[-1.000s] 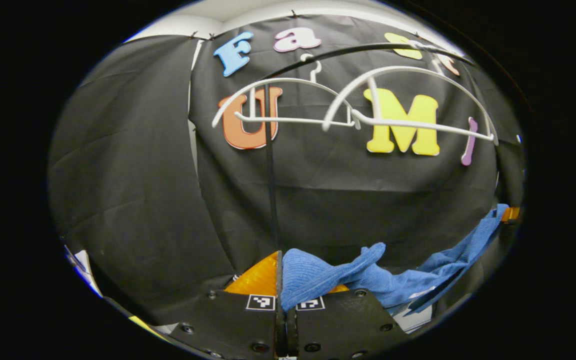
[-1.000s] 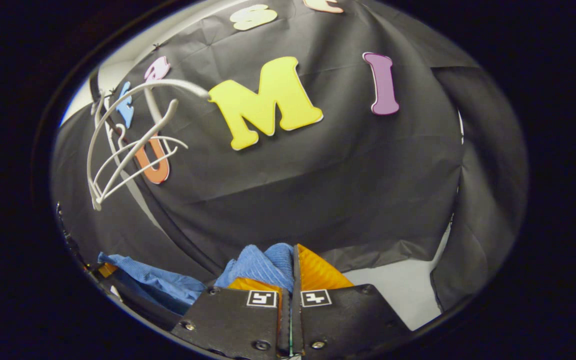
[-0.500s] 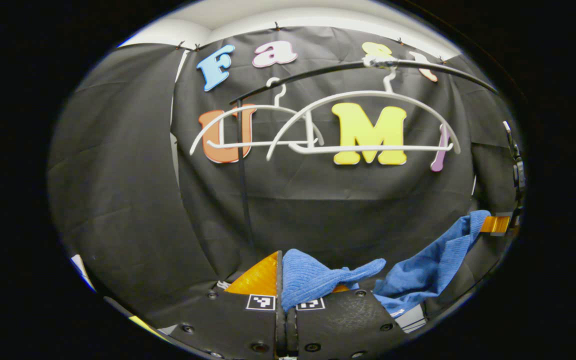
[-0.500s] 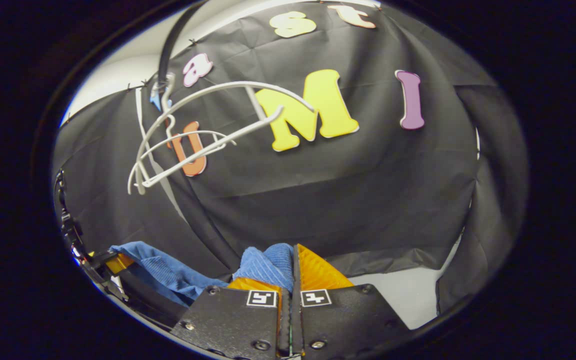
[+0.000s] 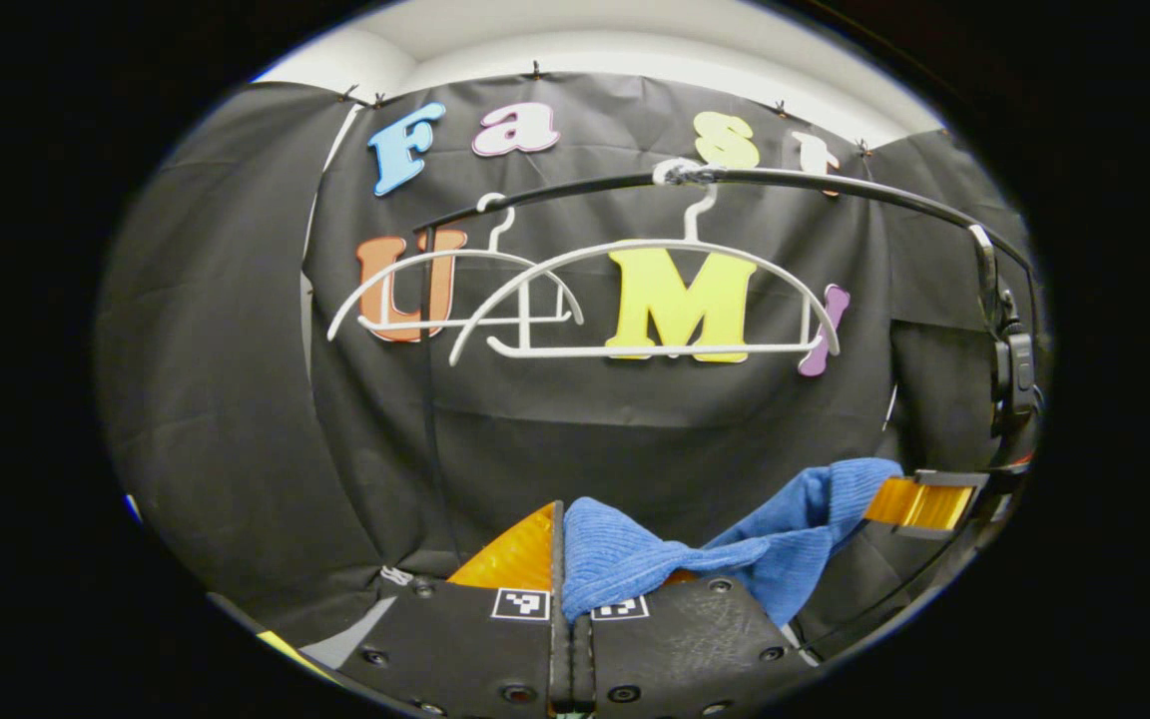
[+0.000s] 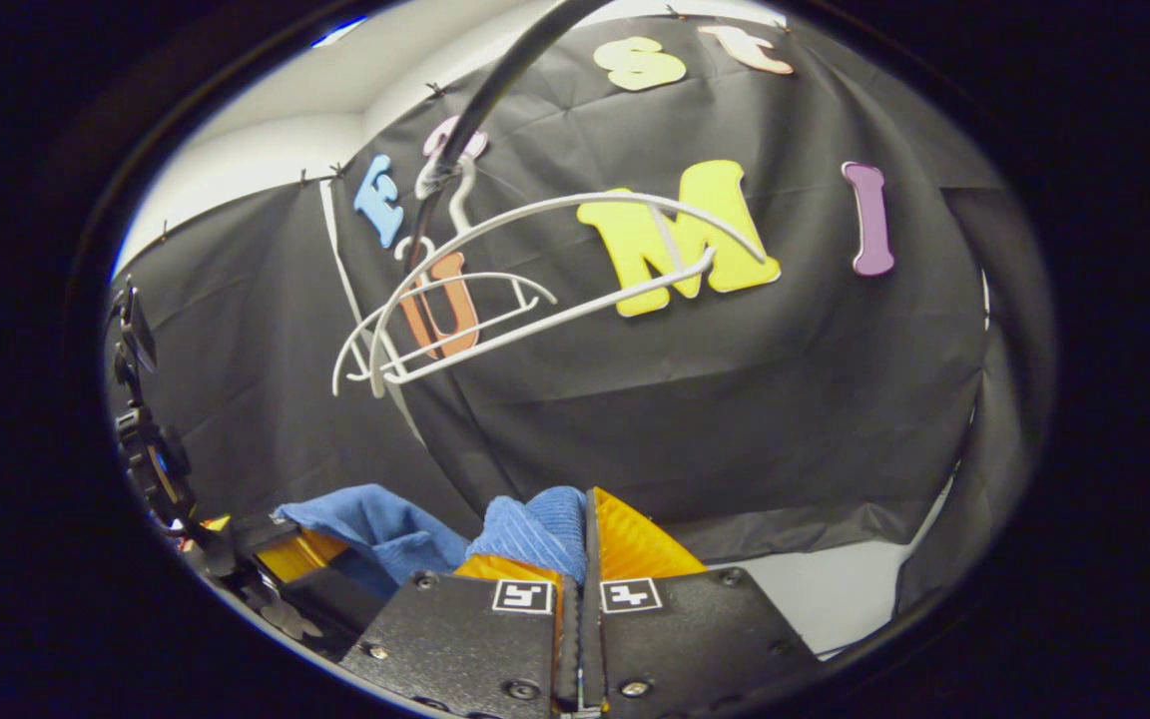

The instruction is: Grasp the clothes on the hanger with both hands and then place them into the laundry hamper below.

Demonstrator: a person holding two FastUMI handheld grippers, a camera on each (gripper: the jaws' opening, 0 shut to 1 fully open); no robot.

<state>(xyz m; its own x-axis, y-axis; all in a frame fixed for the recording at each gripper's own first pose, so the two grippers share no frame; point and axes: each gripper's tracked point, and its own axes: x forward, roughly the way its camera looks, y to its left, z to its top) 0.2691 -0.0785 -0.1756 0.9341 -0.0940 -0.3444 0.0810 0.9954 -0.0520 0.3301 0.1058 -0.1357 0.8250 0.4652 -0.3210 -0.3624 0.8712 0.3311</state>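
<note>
Behind everything, the black cloth wall (image 5: 236, 379) is hanging across the back of the booth, with a pale strip of ceiling showing above it. Across the cloth, a dark rail (image 5: 815, 185) is running sideways in the left gripper view, and in the right gripper view that rail (image 6: 505, 80) is arching overhead. Two white hangers are hanging from it with nothing on them: the nearer hanger (image 5: 655, 300) and, beside it toward the left, the farther hanger (image 5: 435, 300). From my right side I am seeing the nearer hanger (image 6: 575, 260) and the farther hanger (image 6: 455, 310) at a slant.

Below the hangers, I am holding the blue garment (image 5: 775, 549) stretched between my two hands, well under the rail and clear of both hangers. My left gripper (image 5: 560, 559) is pinching one bunched end of it, the jaws nearly closed with blue cloth bulging out between them. My right gripper (image 6: 585, 544) is clamping the other end (image 6: 530, 534), jaws narrow, with cloth puffing out on the left of them. In the left gripper view the right gripper (image 5: 919, 504) is showing at the far right, gripping the garment's end. In the right gripper view the left gripper (image 6: 286, 554) is sitting low at the left, with blue cloth (image 6: 375, 524) sagging toward me.
</note>
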